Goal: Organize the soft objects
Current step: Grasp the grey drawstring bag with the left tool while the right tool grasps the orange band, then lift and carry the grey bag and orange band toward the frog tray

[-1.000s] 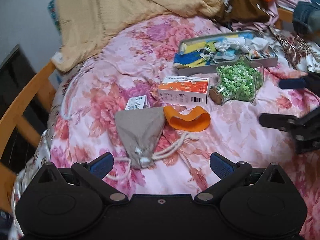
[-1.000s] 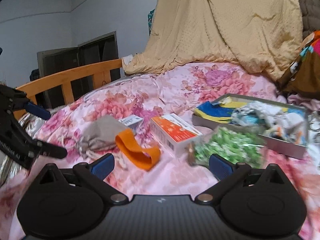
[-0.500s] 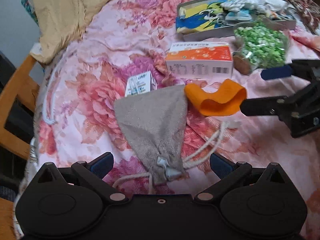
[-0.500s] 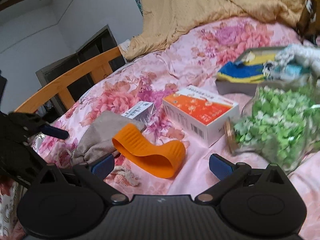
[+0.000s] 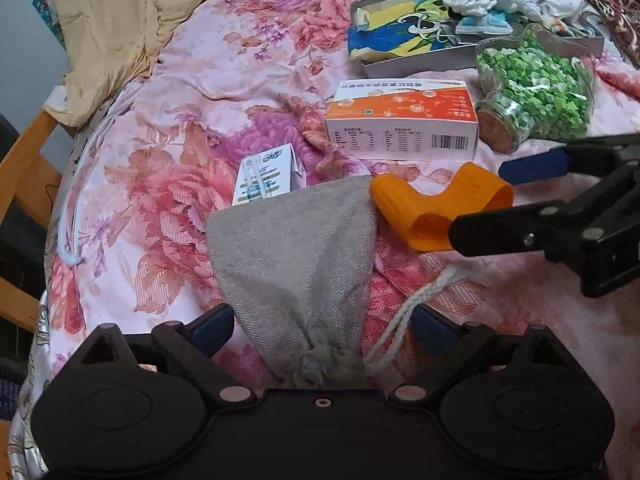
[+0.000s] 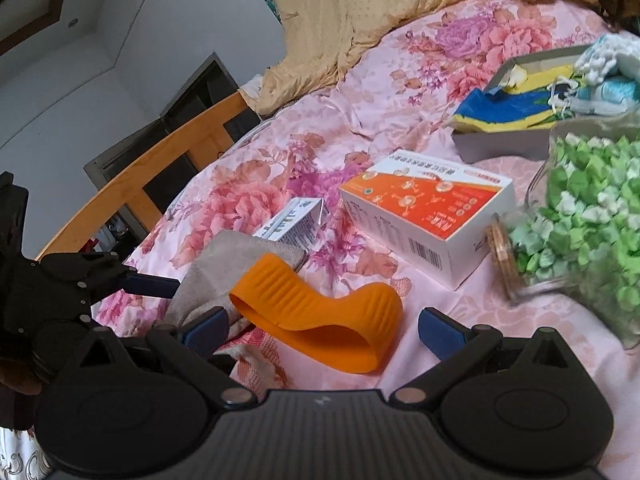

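Observation:
A grey drawstring pouch lies on the floral bedspread, its tied neck toward me. My left gripper straddles the neck. Its jaws are closing, but the pads stand clear of the cloth. The pouch's white cord trails out to the right. An orange ribbed silicone band rests against the pouch's far corner. My right gripper is open around that band without pressing it. In the left wrist view, the right gripper comes in from the right, with the orange band between its fingers.
Behind the band lie an orange-and-white box, a small white carton and a tipped jar of green paper stars. A grey tray of cloths sits farther back. A beige blanket and a wooden bed rail border the left.
Both grippers have come down and forward. The pouch now sits between the left fingers, which have narrowed a little, and the orange band between the right fingers. The right wrist has rolled.

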Demonstrator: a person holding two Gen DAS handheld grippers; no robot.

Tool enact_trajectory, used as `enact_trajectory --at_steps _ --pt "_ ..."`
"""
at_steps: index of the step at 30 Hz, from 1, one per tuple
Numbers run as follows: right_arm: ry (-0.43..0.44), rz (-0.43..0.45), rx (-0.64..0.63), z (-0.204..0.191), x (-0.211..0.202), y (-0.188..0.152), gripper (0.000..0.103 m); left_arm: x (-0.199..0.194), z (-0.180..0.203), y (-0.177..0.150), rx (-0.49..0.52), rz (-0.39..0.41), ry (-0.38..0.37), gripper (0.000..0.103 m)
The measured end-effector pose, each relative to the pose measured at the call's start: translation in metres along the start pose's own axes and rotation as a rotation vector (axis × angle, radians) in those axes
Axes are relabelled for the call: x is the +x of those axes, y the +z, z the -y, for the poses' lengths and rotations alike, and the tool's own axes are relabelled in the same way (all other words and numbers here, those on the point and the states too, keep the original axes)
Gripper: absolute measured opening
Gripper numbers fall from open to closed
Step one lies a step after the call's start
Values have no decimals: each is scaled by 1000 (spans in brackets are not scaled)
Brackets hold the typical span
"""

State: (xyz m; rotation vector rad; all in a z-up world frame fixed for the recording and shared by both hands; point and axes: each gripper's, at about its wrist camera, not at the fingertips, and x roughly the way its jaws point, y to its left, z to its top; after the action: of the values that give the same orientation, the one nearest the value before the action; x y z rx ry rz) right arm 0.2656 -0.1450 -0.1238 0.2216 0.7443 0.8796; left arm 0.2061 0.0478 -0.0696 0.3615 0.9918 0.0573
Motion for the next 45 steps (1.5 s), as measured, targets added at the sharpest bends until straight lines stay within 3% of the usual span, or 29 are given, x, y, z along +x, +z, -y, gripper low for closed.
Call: enact_trajectory --at_steps 9,18,26,45 --pt "-41 -17 -41 -5 13 -3 103 12 -20 -7 -132 -3 -35 76" --pt "-72 -23 -88 -13 26 -7 103 10 -26 -15 -197 40 -59 62" --pt "-96 -3 -128 -18 32 -12 101 12 -27 -18 -210 48 -71 59" --pt "-75 47 -88 -7 26 -13 78 9 -25 -14 -202 44 -77 49"
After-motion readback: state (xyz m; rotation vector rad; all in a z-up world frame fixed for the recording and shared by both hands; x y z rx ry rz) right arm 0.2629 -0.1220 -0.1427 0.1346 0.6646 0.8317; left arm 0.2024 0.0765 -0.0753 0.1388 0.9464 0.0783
